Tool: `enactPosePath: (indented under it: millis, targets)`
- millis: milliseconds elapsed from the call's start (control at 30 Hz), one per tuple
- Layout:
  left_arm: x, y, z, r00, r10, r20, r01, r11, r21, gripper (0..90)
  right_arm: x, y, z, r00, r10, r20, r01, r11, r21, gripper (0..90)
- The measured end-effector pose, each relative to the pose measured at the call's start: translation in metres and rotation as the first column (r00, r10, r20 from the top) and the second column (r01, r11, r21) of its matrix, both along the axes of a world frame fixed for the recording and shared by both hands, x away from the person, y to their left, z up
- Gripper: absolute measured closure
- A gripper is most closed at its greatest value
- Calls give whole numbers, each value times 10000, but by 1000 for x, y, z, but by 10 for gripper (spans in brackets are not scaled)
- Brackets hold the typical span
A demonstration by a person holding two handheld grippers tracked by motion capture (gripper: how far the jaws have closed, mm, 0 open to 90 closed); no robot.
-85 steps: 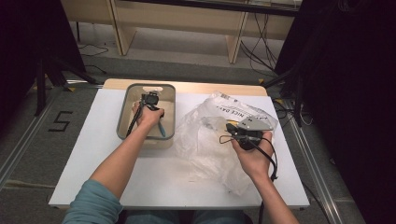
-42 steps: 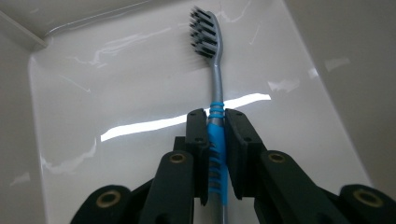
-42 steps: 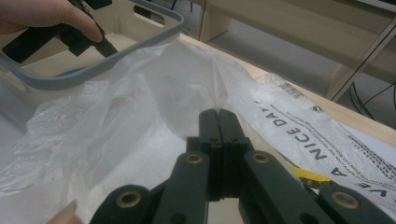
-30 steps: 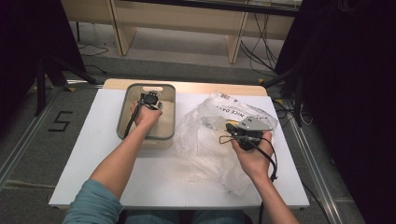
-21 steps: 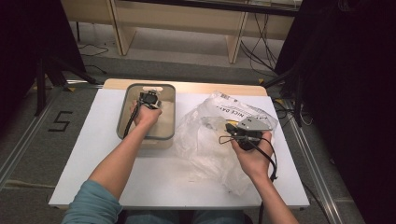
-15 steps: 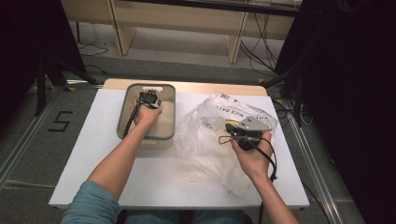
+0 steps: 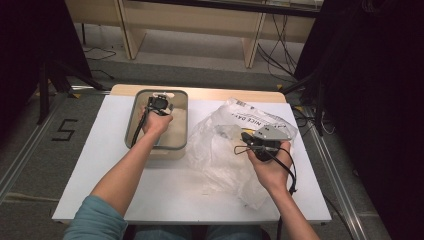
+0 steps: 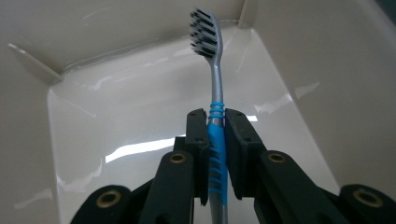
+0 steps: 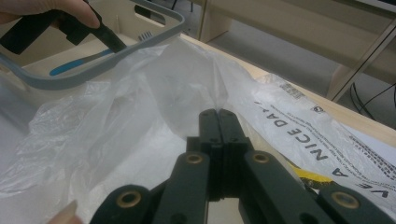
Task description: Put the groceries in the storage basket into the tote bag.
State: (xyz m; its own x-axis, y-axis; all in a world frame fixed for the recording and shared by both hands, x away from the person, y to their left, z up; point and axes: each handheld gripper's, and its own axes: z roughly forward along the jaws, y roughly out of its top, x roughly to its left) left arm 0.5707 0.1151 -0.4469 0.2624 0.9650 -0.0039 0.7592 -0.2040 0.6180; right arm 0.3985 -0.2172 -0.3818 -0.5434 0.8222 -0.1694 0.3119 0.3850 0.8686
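Reading "NICE DAY", black print on the clear plastic bag

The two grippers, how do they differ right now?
The left gripper is shut on a toothbrush inside the bin; the right gripper pinches a thin fold of the clear plastic bag on the table. Left jaws stand slightly apart, right jaws meet. Both are black.

Plastic bag: black print "NICE DAY", partly cut off, with unreadable small print beside it. Floor left of the bench: marking "5".
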Motion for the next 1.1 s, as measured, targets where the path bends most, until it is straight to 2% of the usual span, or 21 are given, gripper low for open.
enactPosePath:
  millis: [233, 933, 1100]
  targets:
    - [-2, 2, 6, 9991, -51, 424, 59, 9998, -177, 799, 0, 0, 0, 10000, 7, -7, -7, 10000, -40, 900]
    - [-9, 10, 22, 9938, -76, 1113, 128, 9989, -454, 799, 0, 1, -1, 10000, 36, 5, -36, 10000, -65, 900]
    - [-13, 9, 28, 9903, -183, 1381, 268, 9979, -597, 799, 0, 1, -1, 10000, 33, 11, -33, 10000, -59, 900]
